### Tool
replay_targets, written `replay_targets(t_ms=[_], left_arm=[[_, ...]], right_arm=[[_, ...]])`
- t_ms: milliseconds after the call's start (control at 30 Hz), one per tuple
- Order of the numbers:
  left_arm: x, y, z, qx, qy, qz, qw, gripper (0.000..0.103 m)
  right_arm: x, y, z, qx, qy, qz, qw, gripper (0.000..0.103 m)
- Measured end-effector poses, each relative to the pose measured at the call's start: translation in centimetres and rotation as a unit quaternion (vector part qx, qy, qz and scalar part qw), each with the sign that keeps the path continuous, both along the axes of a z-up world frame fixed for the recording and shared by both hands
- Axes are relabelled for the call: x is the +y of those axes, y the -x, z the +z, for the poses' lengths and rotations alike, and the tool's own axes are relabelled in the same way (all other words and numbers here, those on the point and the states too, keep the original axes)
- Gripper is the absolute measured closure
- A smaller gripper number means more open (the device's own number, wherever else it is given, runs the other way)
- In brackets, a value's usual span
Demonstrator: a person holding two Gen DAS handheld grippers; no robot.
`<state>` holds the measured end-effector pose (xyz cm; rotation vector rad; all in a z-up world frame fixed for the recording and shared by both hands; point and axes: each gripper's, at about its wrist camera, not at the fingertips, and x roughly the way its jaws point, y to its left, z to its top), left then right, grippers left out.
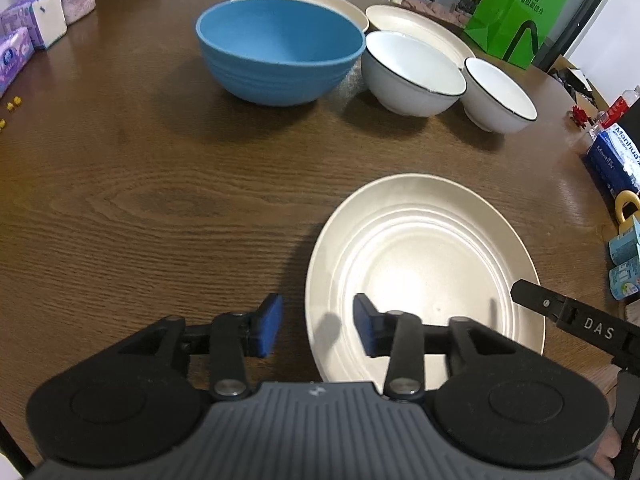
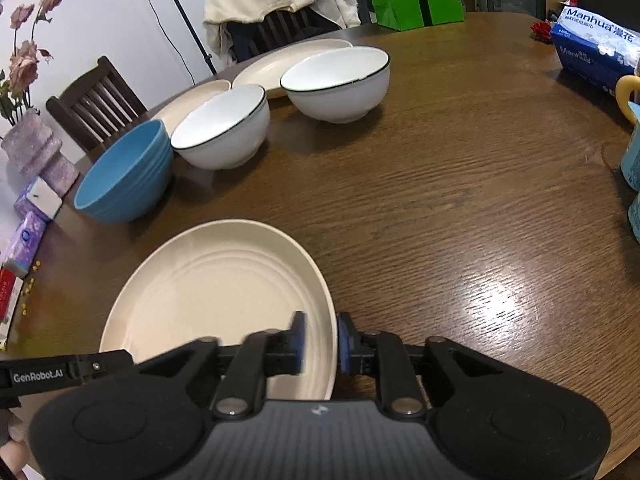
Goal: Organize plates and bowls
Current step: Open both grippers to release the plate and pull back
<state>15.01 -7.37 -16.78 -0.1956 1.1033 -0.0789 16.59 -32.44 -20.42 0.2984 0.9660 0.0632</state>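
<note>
Wooden table (image 1: 160, 200): plate (image 1: 420, 248) rim seemingly between jaws.

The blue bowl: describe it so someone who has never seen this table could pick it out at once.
Start at the round wooden table and look to its far side, where a row of bowls stands in front of two cream plates. The blue bowl is at the left end of that row, beside two white bowls with dark rims. It is the largest and the only blue one, with ridged sides.
</note>
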Motion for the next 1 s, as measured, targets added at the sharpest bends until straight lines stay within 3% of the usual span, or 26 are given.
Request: replay_targets(t_ms=[200, 267, 467, 567, 1000], left_arm=[[0.3, 0.5, 1.7, -0.023, -0.008, -0.003, 0.9997, 0.029], [0.4, 0.8, 2.3, -0.031, -0.011, -0.006, 0.9994, 0.024], [0.6, 1.9, 4.4, -0.058, -0.009, -0.010, 0.9982, 0.002], [0.7, 2.7, 5.6, -0.076, -0.007, -0.006, 0.9970, 0.000], [1.3, 5.7, 9.9, -0.109, -0.005, -0.008, 0.9940, 0.000]], right_arm=[[0.0, 0.5, 1.4, -0.012, 0.009, 0.002, 1.000, 0.036], [-0.1, 0.7, 1.8, -0.016, 0.009, 0.004, 1.000, 0.025], [0.0, 1.7, 3.6, -0.030, 0.018, 0.018, 0.999, 0.011], [0.2, 2.4, 4.5, -0.033, 0.023, 0.024, 0.999, 0.000], [1.4, 5.1, 9.6, -0.059, 0.038, 0.049, 0.996, 0.000]])
